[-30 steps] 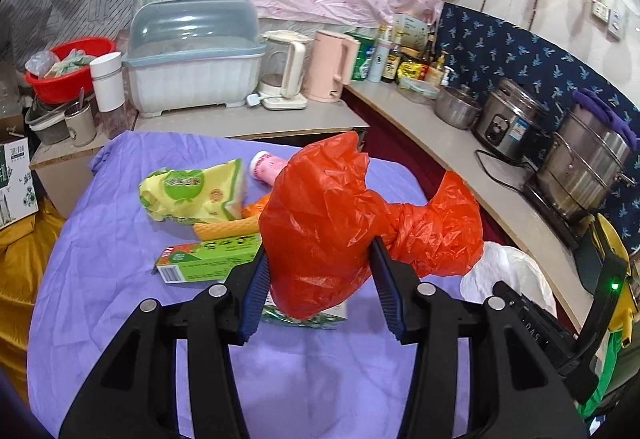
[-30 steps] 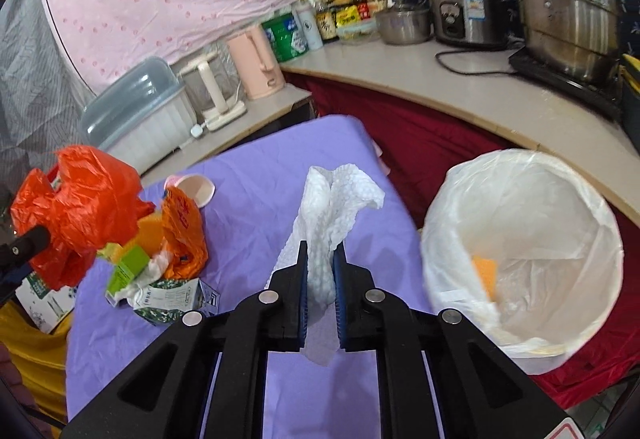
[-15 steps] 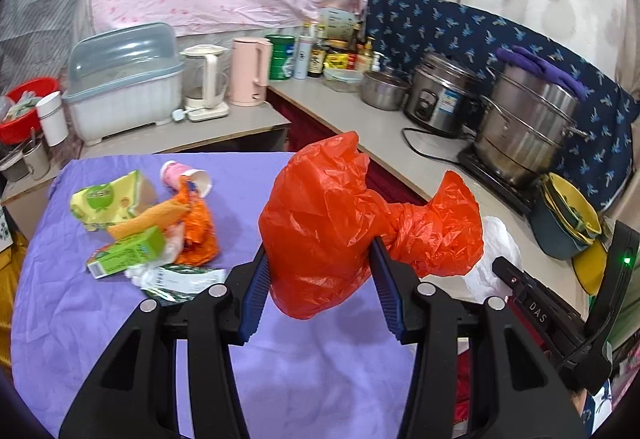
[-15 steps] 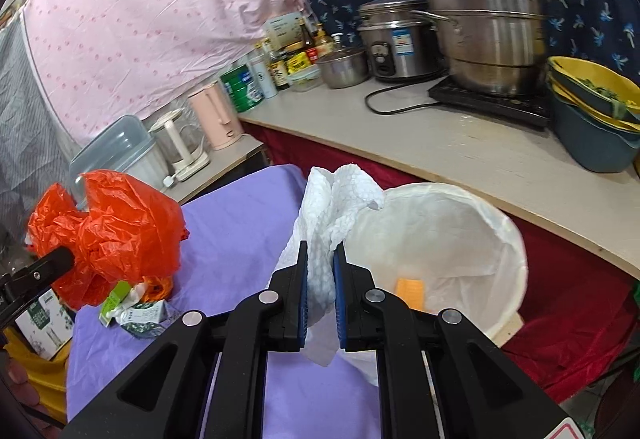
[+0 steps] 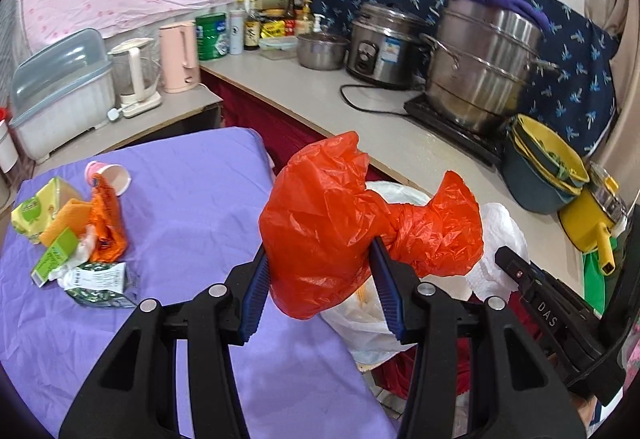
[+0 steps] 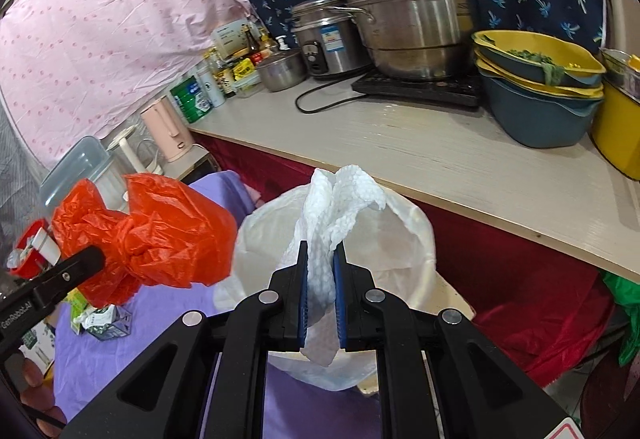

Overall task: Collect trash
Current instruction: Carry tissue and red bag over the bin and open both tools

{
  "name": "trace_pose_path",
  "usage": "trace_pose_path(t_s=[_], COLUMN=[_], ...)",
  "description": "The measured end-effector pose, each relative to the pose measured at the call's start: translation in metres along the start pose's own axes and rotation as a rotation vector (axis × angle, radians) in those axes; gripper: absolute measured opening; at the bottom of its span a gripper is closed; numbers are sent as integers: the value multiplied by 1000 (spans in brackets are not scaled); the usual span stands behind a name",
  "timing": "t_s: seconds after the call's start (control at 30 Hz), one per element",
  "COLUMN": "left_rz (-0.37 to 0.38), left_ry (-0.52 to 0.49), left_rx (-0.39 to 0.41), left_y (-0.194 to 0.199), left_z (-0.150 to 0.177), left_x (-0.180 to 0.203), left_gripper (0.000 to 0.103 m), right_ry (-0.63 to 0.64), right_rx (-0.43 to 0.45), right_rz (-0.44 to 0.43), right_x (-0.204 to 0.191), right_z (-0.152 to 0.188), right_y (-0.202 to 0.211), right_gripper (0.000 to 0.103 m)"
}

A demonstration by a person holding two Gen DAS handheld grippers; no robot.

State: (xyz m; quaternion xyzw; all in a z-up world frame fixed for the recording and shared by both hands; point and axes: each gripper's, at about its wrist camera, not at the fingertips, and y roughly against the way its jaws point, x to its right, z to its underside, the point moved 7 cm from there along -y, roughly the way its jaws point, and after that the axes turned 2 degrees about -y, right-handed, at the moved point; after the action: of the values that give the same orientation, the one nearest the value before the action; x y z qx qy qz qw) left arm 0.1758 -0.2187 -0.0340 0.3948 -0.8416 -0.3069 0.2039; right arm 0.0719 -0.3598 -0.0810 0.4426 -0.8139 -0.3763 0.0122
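My left gripper [image 5: 320, 279] is shut on a crumpled orange plastic bag [image 5: 340, 223] and holds it in the air over the table's right edge, above the white-lined trash bin [image 5: 360, 323]. The bag also shows in the right wrist view [image 6: 148, 235]. My right gripper [image 6: 320, 287] is shut on a white paper towel [image 6: 336, 207] and holds it over the bin's opening [image 6: 400, 251]. The towel shows in the left wrist view [image 5: 500, 239].
A pile of trash lies on the purple tablecloth [image 5: 192, 223]: orange wrapper [image 5: 106, 223], green box [image 5: 54, 255], yellow-green packet [image 5: 36, 207], pink paper cup [image 5: 110, 175], crushed carton [image 5: 96, 279]. The counter [image 6: 460, 163] holds pots, bowls and bottles.
Both grippers have swung right, away from the trash pile, carrying the orange bag and the paper towel over the white-lined bin.
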Motion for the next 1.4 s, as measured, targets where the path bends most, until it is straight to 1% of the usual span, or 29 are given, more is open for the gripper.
trace_pose_path(t_s=[0.23,0.37,0.5,0.63,0.73,0.9,0.93,0.97,1.03,1.1,1.33,1.4], left_rz=[11,13,21,3,-8,-20,-25,-29,-35,-39,-50,-52], left_ry=[-39,-57,-65,-74,-64,-41,-36,-29,-19,-9,9,13], left_rx=[-47,-59,-58,-48,-42,-35,-31,-26,-24,-23,-18,-18], left_y=[-34,-47,-53,-55,-55,-53,-52,-51,-49,-48,-44,-42], left_z=[1,-1,-3,-4,-6,-9,-9,-10,-10,-11,-11,-10], left_x=[28,39,44,44,40,29,26,23,19,15,4,2], left_gripper=[46,47,49,52,64,68,72,74,76,76,77,77], right_ry=[-17,-27,-36,-35,-29,-18,-17,-16,-10,-5,10,13], right_rx=[-16,-20,-20,-20,-22,-14,-14,-14,-14,-9,4,11], right_rz=[26,36,40,40,37,30,27,20,14,12,10,12], right_x=[19,25,29,28,25,14,12,9,4,-1,-12,-14], right_z=[1,2,2,1,0,-2,-3,-4,-4,-6,-7,-8], right_y=[-10,-13,-14,-15,-16,-18,-19,-20,-20,-20,-15,-12], right_gripper=[11,11,11,11,11,15,15,16,19,27,39,43])
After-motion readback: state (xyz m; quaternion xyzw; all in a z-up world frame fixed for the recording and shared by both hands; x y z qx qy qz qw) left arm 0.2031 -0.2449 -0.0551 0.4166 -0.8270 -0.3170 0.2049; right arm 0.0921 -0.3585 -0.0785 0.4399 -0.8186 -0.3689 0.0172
